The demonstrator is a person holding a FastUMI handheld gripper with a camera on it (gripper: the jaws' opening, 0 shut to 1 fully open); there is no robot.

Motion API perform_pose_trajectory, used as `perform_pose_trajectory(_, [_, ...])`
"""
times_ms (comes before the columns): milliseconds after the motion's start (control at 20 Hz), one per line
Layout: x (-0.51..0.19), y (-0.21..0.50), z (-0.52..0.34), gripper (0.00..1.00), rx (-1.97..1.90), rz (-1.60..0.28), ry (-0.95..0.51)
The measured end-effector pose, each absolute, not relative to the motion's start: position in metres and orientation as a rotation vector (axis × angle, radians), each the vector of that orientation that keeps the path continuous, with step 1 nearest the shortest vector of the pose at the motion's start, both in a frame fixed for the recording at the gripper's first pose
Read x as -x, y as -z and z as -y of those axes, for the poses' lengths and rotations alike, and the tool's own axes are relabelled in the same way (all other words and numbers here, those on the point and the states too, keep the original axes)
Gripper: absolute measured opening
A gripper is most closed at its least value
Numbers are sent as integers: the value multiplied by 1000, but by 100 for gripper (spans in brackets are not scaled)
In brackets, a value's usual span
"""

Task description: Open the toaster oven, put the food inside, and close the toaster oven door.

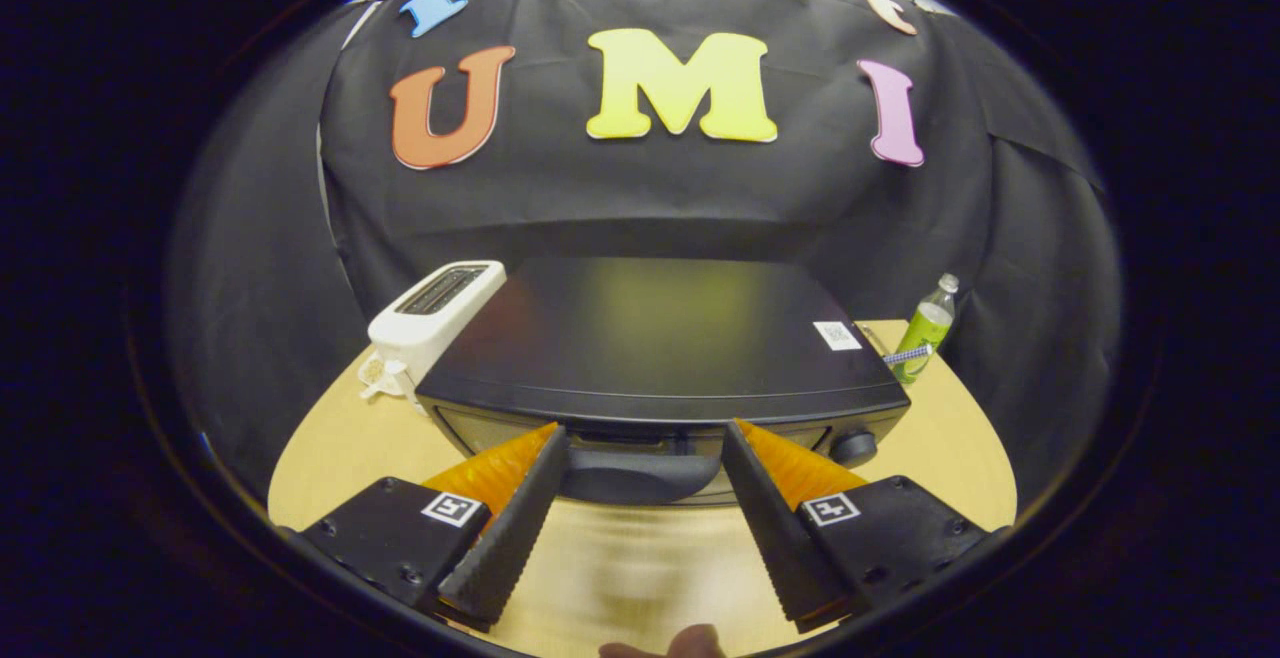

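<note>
Here claw point(645, 435) spread wide, ribbed fingers point(510, 528) flanking curved handle point(632, 473) of boxy matte-black oven point(660, 338), door shut, on pale wood surface point(330, 448).

The gripper view rides on the gripper point(645, 438) and looks forward and down along its two spread fingers point(510, 528), close above the toaster oven point(660, 338) at twelve o'clock. A white toaster point(435, 313) sits at ten o'clock, a bottle point(925, 328) at two. The lower edge is blurred, probably a fingertip.
</note>
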State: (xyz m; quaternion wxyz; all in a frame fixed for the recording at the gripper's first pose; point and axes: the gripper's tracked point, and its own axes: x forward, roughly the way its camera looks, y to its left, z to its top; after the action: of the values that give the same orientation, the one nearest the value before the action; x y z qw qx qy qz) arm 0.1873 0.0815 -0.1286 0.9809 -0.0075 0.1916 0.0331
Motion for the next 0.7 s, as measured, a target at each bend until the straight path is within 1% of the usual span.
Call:
perform_pose_trajectory(100, [-195, 126, -82, 100, 22, -364, -55])
perform_pose_trajectory(300, [-195, 133, -84, 100, 0, -378, -49])
perform_pose_trajectory(450, [-179, 143, -86, 100, 22, -401, -56])
perform_pose_trajectory(700, [-130, 175, -82, 100, 58, -444, -34])
